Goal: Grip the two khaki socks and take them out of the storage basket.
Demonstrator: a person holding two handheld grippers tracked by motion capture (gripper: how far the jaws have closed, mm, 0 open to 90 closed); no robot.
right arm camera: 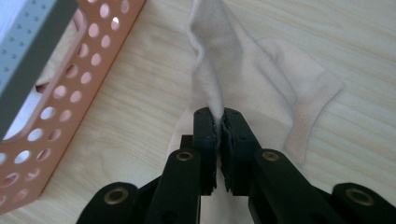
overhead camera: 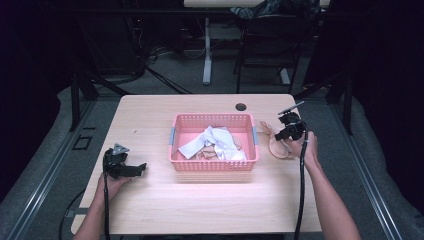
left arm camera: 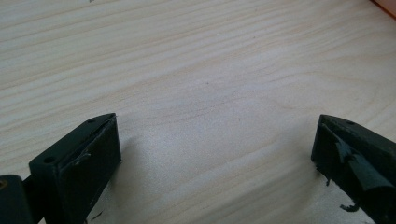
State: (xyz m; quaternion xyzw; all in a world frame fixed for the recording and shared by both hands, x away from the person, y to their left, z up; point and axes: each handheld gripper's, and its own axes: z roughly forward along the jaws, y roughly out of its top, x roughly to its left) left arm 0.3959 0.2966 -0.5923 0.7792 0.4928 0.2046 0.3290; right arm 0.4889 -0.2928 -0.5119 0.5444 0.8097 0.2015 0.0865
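A pale wooden table (overhead camera: 150, 200) is standing in a dim room with grey floor around it, and a desk frame and a chair are showing in the dark beyond its far edge. At the middle of the table a pink basket (overhead camera: 214, 164) with holes in its walls is holding white and beige cloths (overhead camera: 216, 142).

At about three o'clock from the basket, the right gripper (overhead camera: 281, 134) is pinching a beige sock (overhead camera: 276, 145) that is lying on the wood just beside the basket's right wall. In the right gripper view its jaws are standing almost together, clamping a raised fold of the sock (right arm camera: 243, 74), while the rest of the fabric is spreading flat on the table.

At about eight o'clock from the basket, well apart from it, the left gripper (overhead camera: 141, 168) is resting low over bare wood. In the left gripper view its jaws are standing wide, with nothing between them and touching no cloth.
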